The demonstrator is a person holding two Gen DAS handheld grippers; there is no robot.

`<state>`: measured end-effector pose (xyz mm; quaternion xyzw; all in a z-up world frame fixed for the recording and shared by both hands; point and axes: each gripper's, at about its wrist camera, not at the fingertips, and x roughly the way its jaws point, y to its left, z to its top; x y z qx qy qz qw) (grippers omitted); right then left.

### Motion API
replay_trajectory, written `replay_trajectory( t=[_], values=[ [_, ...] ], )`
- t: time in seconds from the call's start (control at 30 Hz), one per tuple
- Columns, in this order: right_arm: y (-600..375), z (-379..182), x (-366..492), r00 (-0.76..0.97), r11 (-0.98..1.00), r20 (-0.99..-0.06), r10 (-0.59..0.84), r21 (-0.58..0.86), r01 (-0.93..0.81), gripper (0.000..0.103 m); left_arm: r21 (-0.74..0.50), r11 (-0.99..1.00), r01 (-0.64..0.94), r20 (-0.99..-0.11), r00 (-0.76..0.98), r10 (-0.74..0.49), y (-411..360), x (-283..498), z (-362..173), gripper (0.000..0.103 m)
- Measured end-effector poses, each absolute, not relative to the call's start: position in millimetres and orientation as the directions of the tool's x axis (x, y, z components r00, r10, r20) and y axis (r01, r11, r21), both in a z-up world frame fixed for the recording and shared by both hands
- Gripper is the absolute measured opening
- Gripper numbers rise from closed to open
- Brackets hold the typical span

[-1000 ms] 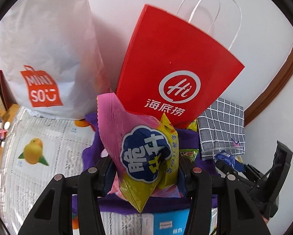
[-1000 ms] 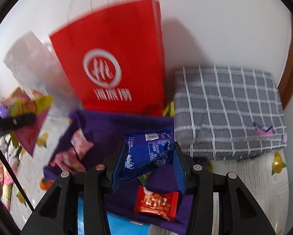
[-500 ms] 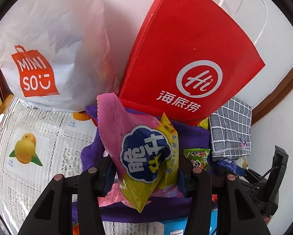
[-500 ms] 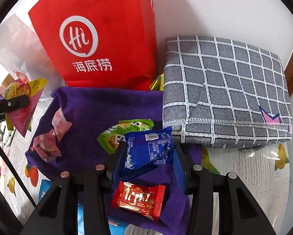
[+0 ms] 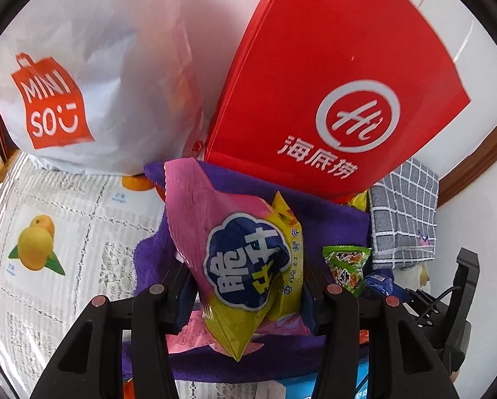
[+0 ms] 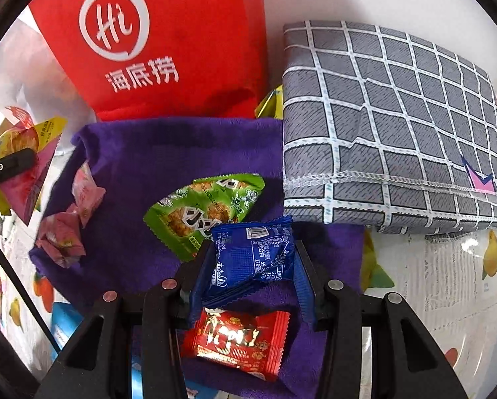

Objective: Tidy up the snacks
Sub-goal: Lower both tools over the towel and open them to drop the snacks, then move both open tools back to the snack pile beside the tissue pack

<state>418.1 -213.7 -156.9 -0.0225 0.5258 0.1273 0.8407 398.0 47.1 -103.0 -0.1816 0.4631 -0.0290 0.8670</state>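
Purple cloth [image 6: 155,153]: one green packet [image 6: 202,209], one red packet [image 6: 238,342], two pink candies [image 6: 65,226]. Left gripper [image 5: 245,296] clamps one pink-yellow chip bag [image 5: 245,259]. Right gripper [image 6: 248,266] clamps one blue packet [image 6: 251,256].

Bright, even light; soft shadows, slight blur, strong fisheye warp, dark corners.

Grip: my left gripper [image 5: 245,299] is clamped on a pink-and-yellow snack bag [image 5: 242,259].
Beneath it: purple cloth [image 5: 335,229].
Just right of the fingers: green snack packet [image 5: 348,266] lying on that cloth.
Ahead: red paper bag [image 5: 331,83].
Ahead-left: white Miniso bag [image 5: 92,76].
Far right: grey checked cloth [image 5: 404,216].
Left: fruit-print tablecloth [image 5: 65,232].
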Motion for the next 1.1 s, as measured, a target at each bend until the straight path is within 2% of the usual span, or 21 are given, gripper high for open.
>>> replay_trajectory(
  t=[0.1,0.2,0.27,0.33,0.5,0.8,0.87,1.1],
  values=[
    [-208,-157,417,0.417,0.965,-0.892,0.176,0.072,-0.253,0.050,-0.333,0.935,-0.122,-0.803,0.557,-0.213,44,400,-108,0.048],
    [-204,-152,414,0.437,0.960,-0.884,0.166,0.044,-0.275,0.069,-0.331,0.935,-0.125,-0.814,0.539,-0.216,41,402,-115,0.048],
    [-202,-144,410,0.467,0.956,-0.866,0.180,0.044,-0.289,0.069,-0.330,0.936,-0.126,-0.822,0.525,-0.219,39,405,-119,0.048],
    [-202,-134,404,0.492,0.951,-0.850,0.190,0.036,-0.306,0.074,-0.332,0.935,-0.128,-0.830,0.511,-0.224,38,407,-123,0.048],
    [-208,-110,394,0.561,0.954,-0.800,0.213,0.046,-0.297,0.077,-0.301,0.944,-0.131,-0.847,0.493,-0.201,36,407,-127,0.048],
    [-208,-84,381,0.611,0.947,-0.749,0.257,0.070,-0.312,0.077,-0.312,0.947,-0.080,-0.839,0.490,-0.236,28,405,-123,0.049],
    [-205,-84,380,0.615,0.948,-0.745,0.258,0.071,-0.311,0.077,-0.319,0.946,-0.062,-0.832,0.496,-0.248,26,404,-119,0.051],
    [-202,-75,371,0.650,0.945,-0.712,0.266,0.060,-0.321,0.077,-0.317,0.948,-0.033,-0.817,0.518,-0.255,19,402,-109,0.071]
  ],
)
